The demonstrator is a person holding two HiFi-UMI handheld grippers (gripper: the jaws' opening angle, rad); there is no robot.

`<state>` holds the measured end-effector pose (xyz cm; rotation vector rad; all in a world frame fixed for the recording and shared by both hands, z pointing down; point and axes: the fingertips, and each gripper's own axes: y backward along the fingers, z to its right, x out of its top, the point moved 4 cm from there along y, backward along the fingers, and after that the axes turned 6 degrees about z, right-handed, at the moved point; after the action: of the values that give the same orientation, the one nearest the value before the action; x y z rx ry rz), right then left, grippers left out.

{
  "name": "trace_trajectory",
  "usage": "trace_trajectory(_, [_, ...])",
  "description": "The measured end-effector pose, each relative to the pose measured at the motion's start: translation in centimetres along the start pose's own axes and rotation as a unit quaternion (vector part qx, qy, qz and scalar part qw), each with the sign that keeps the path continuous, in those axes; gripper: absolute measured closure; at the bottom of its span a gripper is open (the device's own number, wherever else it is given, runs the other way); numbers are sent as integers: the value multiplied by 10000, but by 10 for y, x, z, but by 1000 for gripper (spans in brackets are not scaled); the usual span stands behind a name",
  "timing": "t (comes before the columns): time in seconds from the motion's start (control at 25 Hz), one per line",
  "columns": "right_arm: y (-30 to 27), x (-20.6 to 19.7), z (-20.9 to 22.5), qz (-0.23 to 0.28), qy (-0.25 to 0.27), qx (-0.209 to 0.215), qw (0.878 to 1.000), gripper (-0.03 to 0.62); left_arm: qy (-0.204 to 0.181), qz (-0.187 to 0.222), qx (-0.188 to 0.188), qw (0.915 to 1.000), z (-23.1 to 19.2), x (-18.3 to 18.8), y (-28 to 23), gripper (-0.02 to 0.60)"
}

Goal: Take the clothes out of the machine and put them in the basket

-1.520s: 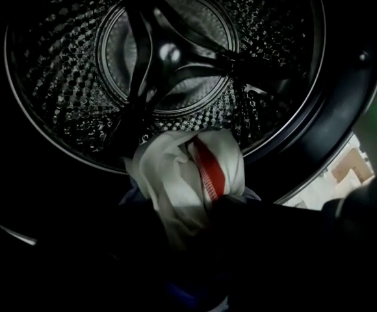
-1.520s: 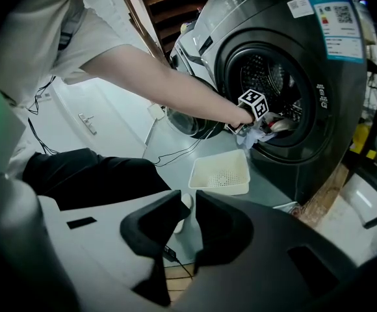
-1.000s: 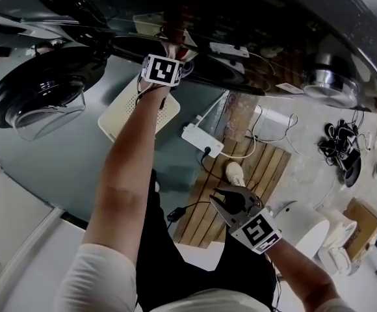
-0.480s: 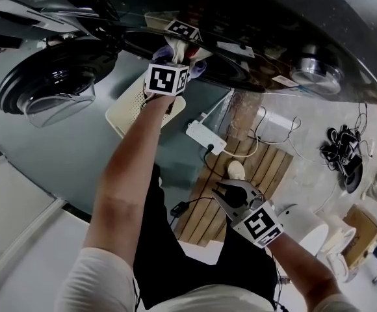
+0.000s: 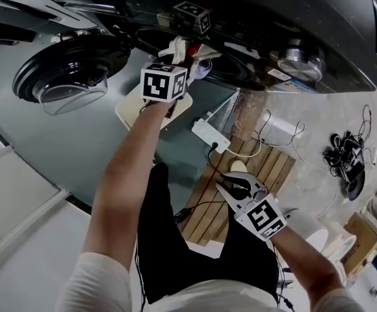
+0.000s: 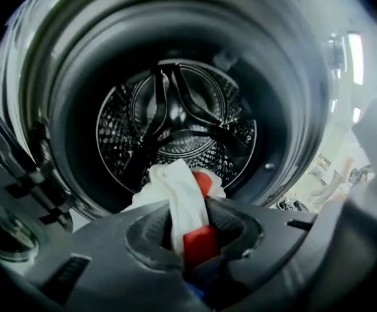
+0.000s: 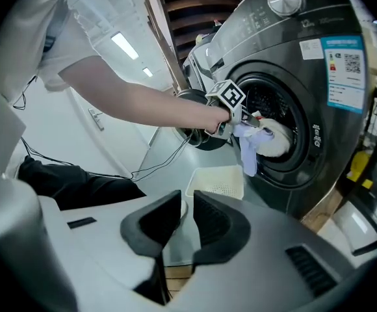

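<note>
Left gripper (image 6: 192, 236) is clamped on a white garment (image 6: 179, 187) right at the washing machine (image 7: 318, 96) door, w/ lilac cloth (image 7: 248, 155) dangling under it. Grip's up on the bunch, prob so the lot clears the rim. Basket (image 7: 216, 170) sits on the floor just below the door, handy for the drop. Right gripper (image 7: 187, 223): jaws a slit apart, nothing in 'em, parked low & out of the way.
</note>
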<state>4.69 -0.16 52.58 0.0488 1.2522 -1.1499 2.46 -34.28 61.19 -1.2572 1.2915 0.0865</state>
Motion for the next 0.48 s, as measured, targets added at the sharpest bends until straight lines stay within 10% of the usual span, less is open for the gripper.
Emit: trace_trajectory(0.48, [17, 14, -2, 202, 190, 280, 9992, 531, 65, 705, 45, 9975, 23, 24, 80, 480])
